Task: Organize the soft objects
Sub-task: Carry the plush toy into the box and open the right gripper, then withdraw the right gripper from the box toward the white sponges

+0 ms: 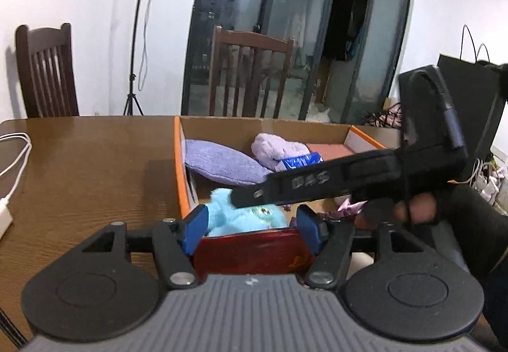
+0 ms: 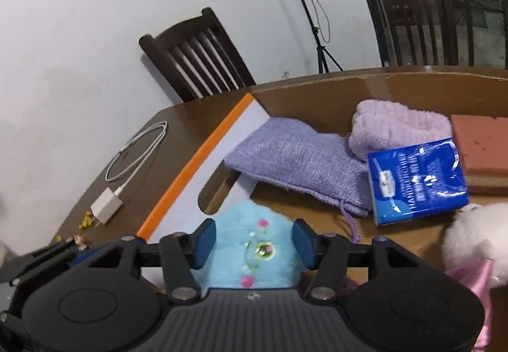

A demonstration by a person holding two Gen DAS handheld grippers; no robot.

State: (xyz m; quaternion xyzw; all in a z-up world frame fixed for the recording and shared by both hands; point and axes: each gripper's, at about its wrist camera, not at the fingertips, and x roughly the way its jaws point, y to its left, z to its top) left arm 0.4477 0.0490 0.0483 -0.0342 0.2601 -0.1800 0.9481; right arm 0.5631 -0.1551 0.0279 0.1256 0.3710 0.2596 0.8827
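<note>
1. Landmark: the box point(image 2: 197, 158), an open cardboard tray with an orange rim, standing on the table point(image 1: 89, 161). All places below are given relative to it.
2. Already inside the box: a knitted purple pouch point(image 2: 298, 158) against the orange-rimmed side wall; a lilac towel point(image 2: 397, 126) toward the far wall; a blue tissue pack point(image 2: 419, 177) leaning on the towel; a brick-red sponge point(image 2: 482, 145) beyond the pack, in the far corner; a white plush point(image 2: 473, 241) with pink satin fabric point(image 2: 473, 285) at the near side.
3. The blue plush point(image 2: 250, 244) lies at the near end of the box, close to the orange-rimmed wall.
4. Right gripper point(image 2: 254, 244): jaws about half open, one on each side of the blue plush; the pads appear clear of the fur, so the toy seems to be resting in the box, not gripped.
5. Left gripper point(image 1: 250, 228): jaws about half open and empty, over the near wall of the box, which shows dark red between them.
6. Progress, as a judgement: the sorting looks nearly or wholly done, since every soft item in view is inside the box. Outside the box, on the table, lie only a white charger with cable point(image 2: 127, 177) and some small yellow bits point(image 2: 85, 222), neither of them soft goods.
7. Writing: the tissue pack reads "HANDKERCHIEF"; its smaller print is illegible. The side of the right gripper, seen from the left wrist, bears raised letters that read roughly "DAS".
</note>
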